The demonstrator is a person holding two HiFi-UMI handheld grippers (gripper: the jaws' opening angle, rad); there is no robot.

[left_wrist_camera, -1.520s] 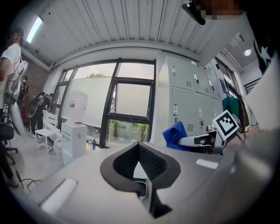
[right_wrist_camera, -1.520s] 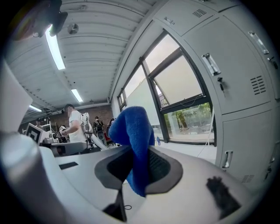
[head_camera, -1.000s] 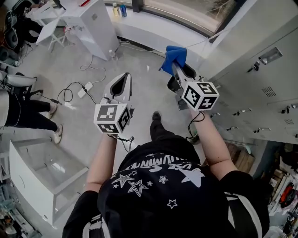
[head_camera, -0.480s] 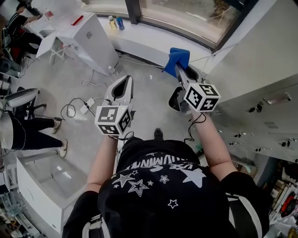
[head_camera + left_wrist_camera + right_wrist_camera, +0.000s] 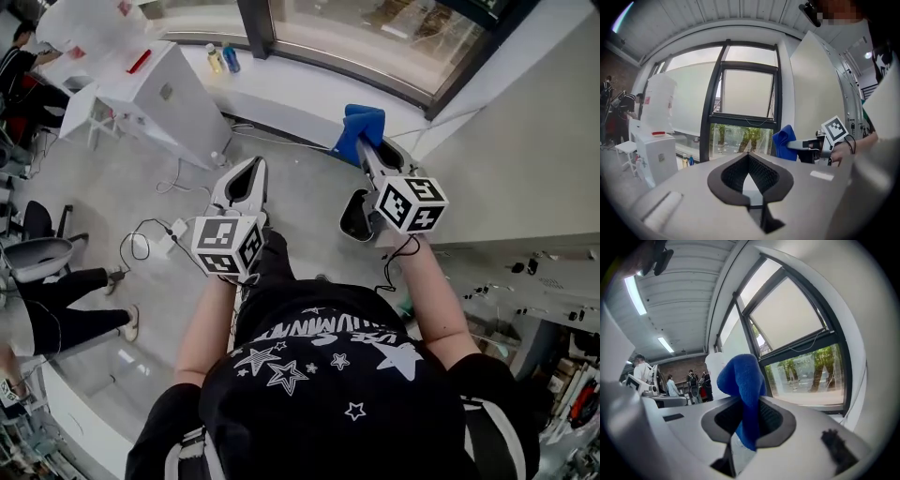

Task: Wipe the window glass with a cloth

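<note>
The cloth (image 5: 743,390) is standing bunched in the right gripper (image 5: 749,411), whose jaws are pinching it tight so a padded fold is facing the window glass (image 5: 806,371), not yet touching it, while the left gripper (image 5: 749,157) is idling alongside, closed on nothing.

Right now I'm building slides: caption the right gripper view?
Right hand-held gripper clamps a blue cloth, pointed toward the window glass.

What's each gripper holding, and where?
The right gripper is shut on the blue cloth, pinching one bunched end; the left gripper has its jaws together, empty.
</note>
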